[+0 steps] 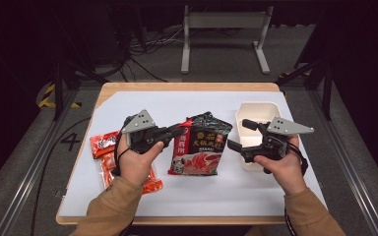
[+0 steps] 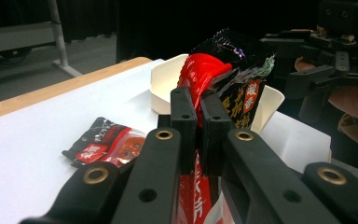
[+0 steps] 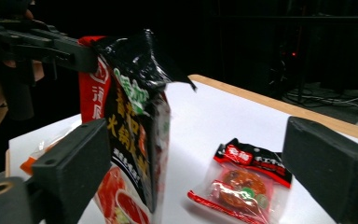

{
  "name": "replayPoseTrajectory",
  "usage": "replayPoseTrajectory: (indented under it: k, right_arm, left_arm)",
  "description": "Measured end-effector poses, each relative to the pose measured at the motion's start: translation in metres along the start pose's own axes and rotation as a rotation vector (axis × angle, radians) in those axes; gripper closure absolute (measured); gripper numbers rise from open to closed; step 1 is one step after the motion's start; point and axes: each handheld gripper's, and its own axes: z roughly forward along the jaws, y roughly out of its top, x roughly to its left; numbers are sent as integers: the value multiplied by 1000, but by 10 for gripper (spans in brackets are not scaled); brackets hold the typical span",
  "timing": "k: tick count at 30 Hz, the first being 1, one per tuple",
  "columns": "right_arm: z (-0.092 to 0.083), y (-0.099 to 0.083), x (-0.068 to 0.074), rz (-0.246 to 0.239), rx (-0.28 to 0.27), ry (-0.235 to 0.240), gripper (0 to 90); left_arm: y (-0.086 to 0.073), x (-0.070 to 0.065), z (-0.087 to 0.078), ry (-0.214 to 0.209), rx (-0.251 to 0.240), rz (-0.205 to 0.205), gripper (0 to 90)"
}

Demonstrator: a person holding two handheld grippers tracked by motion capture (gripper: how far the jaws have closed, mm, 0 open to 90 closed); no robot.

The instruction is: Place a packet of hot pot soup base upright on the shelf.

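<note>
A black and red instant noodle bag (image 1: 202,145) hangs upright over the middle of the white mat. My left gripper (image 1: 179,132) is shut on its upper left edge; in the left gripper view the jaws (image 2: 198,100) pinch the red edge of the bag (image 2: 228,70). My right gripper (image 1: 240,134) stands open just right of the bag, touching nothing. Its own view has the bag (image 3: 130,121) by the left jaw and a wide gap between the jaws (image 3: 196,144). A small black and red sachet (image 3: 242,179) lies flat on the mat (image 2: 105,144).
A cream tray (image 1: 258,110) sits at the back right of the mat, behind my right gripper. An orange-red packet (image 1: 108,157) lies at the left under my left forearm. The white mat (image 1: 187,191) covers a wooden table (image 1: 187,87).
</note>
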Motion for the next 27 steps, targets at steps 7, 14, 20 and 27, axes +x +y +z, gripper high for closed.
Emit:
replayPoseTrajectory:
  k: [7, 14, 20, 27]
  right_arm:
    - [9, 0, 6, 10, -3, 30, 245]
    - [18, 2, 11, 8, 59, 78, 357]
    - [21, 2, 12, 15, 81, 103, 442]
    - [20, 7, 10, 10, 147, 149, 688]
  left_arm:
    - [-1, -6, 5, -9, 0, 7, 870]
    - [-3, -10, 9, -19, -8, 8, 870]
    - [-4, -14, 11, -26, -2, 8, 870]
    - [-5, -16, 12, -23, -6, 19, 870]
